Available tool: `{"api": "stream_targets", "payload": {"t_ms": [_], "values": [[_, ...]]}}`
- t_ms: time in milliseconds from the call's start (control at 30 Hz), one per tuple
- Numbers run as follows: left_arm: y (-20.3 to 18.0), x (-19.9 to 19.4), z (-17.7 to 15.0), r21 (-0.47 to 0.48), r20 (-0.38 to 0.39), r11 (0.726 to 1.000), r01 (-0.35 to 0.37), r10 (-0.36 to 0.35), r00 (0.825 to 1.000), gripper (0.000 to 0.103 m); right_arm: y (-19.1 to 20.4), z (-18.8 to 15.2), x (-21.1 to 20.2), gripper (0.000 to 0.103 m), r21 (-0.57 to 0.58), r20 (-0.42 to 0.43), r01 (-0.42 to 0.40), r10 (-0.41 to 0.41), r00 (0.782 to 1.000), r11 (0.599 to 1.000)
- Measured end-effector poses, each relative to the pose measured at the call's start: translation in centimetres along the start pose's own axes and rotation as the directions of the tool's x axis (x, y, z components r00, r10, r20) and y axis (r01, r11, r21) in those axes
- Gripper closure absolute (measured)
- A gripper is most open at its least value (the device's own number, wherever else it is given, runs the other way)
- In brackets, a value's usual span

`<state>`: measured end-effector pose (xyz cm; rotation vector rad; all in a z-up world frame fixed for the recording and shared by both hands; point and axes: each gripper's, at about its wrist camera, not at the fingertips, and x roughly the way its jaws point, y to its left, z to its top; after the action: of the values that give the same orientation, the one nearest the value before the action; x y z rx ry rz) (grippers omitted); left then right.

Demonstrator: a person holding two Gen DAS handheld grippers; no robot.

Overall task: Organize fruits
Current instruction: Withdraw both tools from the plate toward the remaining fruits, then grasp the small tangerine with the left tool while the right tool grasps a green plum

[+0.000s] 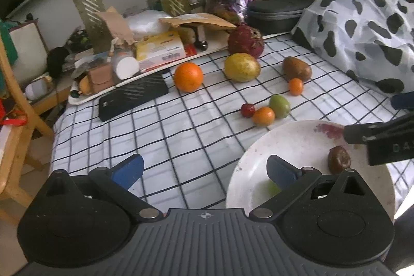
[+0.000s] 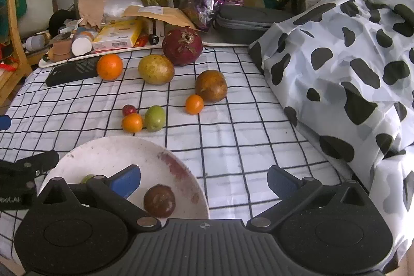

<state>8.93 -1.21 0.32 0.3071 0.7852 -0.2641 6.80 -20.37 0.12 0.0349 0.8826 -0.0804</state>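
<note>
- The bench [image 2: 233, 136], spread with a white cloth checked in black lines, carries the loose fruit at its middle and back. The round white plate [image 2: 108, 151], stained red near one edge, sits at the near side.
- Judged from the layout, the step in hand is fetching the next loose fruit for the plate. It already holds a dark brown round fruit [image 2: 159, 201] and a small green one [image 2: 88, 178], mostly hidden behind a finger.
- The big dark red pomegranate-like fruit [image 2: 182, 45], the yellow-green mango-shaped fruit [image 2: 156, 69], the brown oval fruit [image 2: 211, 86] and the large orange [image 2: 109, 66] lie furthest back. Each probably needs the jaws near full spread and a grip across the middle.
- The nearest cluster looks easiest: a green oval fruit [image 2: 154, 118] touching a small orange citrus [image 2: 132, 122], with a tiny red fruit [image 2: 129, 109] just behind. Approach the green one from its free side so its neighbours do not roll.
- A second small orange citrus [image 2: 194, 104] sits just beside the brown fruit.
- The right hand-held gripper [image 2: 204, 180] is spread wide and empty, over the plate's edge.
- The left hand-held gripper [image 1: 205, 170] is likewise wide and empty, beside the plate.
</note>
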Motion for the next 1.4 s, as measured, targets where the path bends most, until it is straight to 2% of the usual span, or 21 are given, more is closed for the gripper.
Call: {"api": "stream_targets", "payload": {"t_ms": [167, 433, 533, 633, 1100, 1133, 1167, 1233, 1400], "values": [[-0.1, 0.9, 0.6, 0.014, -0.002, 1.000, 0.026, -0.026, 1.000, 0.000, -0.2, 1.1, 1.1, 0.000, -0.034, 0.015, 0.039, -0.039, 0.999, 0.999], [0.8, 2.7, 1.9, -0.027, -0.022, 0.994, 0.110, -0.110, 0.994, 0.001, -1.1, 3.3, 2.8, 0.000, -0.038, 0.034, 0.068, -0.066, 0.997, 0.997], [1.1, 3.6, 2.5, -0.037, -0.042, 0.986, 0.163, -0.165, 0.985, 0.001, -1.5, 4.1, 3.6, 0.000, -0.032, 0.030, 0.062, -0.061, 0.998, 0.998], [0.9, 4.5, 3.0, -0.023, -0.056, 0.982, 0.187, -0.188, 0.981, 0.001, -1.9, 4.9, 4.4, 0.000, -0.011, 0.024, 0.059, -0.059, 0.998, 0.998], [0.4, 9.3, 5.1, -0.014, -0.125, 0.965, 0.260, -0.260, 0.957, 0.002, -3.0, 7.6, 7.5, 0.000, 0.005, -0.001, 0.080, -0.080, 0.997, 0.997], [0.3, 9.5, 5.2, -0.011, -0.126, 0.961, 0.278, -0.277, 0.953, 0.012, -3.1, 7.8, 7.6, 0.000, 0.007, 0.000, 0.081, -0.081, 0.997, 0.997], [0.1, 9.8, 5.4, -0.008, -0.131, 0.958, 0.285, -0.284, 0.950, 0.029, -3.2, 8.0, 7.8, 0.000, 0.011, -0.001, 0.081, -0.081, 0.997, 0.997], [-0.3, 10.4, 5.6, -0.004, -0.159, 0.955, 0.298, -0.295, 0.942, 0.035, -3.5, 8.2, 8.1, 0.000, 0.018, -0.005, 0.079, -0.079, 0.997, 0.997], [-1.1, 11.4, 5.7, 0.002, -0.188, 0.926, 0.376, -0.369, 0.910, 0.047, -3.9, 8.5, 8.7, 0.000, 0.024, -0.011, 0.077, -0.077, 0.997, 0.997]]}}
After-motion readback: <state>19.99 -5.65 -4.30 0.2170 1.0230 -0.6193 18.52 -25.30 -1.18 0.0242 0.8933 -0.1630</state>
